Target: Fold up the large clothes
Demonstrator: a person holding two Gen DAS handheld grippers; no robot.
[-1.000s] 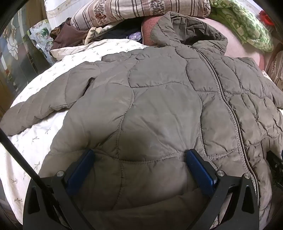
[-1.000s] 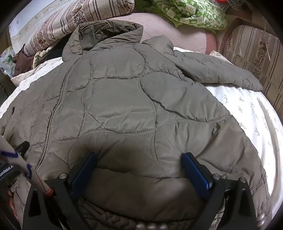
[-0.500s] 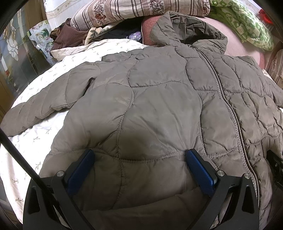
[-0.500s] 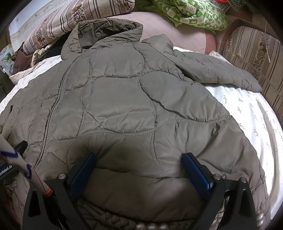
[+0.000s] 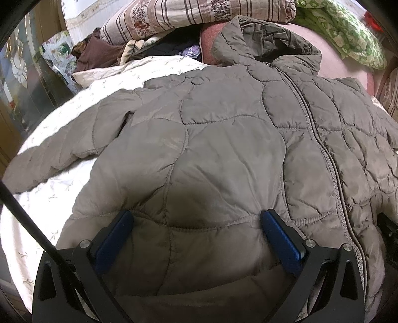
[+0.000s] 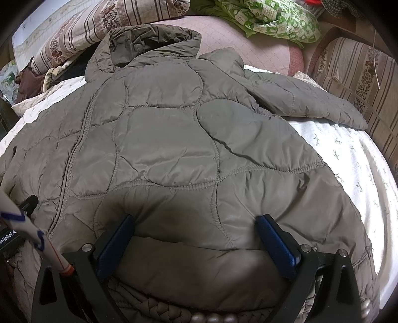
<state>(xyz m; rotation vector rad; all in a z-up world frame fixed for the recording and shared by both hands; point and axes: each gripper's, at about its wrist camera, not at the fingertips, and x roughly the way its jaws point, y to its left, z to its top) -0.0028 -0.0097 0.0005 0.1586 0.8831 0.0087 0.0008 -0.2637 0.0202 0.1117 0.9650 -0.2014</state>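
A grey-brown quilted hooded jacket [image 5: 223, 149] lies front up on a white floral bedsheet [image 5: 49, 193], zipper [image 5: 328, 159] shut, hood toward the pillows. Its left sleeve [image 5: 62, 154] stretches out to the left. In the right wrist view the jacket [image 6: 174, 149] fills the middle, its other sleeve [image 6: 311, 104] reaching right. My left gripper [image 5: 196, 218] is open, its blue pads on either side of the jacket's lower left hem. My right gripper [image 6: 196, 221] is open, astride the lower right hem.
Striped pillows [image 5: 199, 15] and dark clothes [image 5: 99, 52] are piled at the head of the bed. A green patterned quilt [image 6: 268, 17] lies at the back right. A striped cushion [image 6: 360, 74] lines the right edge.
Both views have shifted slightly; the jacket sits a little lower and nearer in each frame. Both grippers stay open over the hem.
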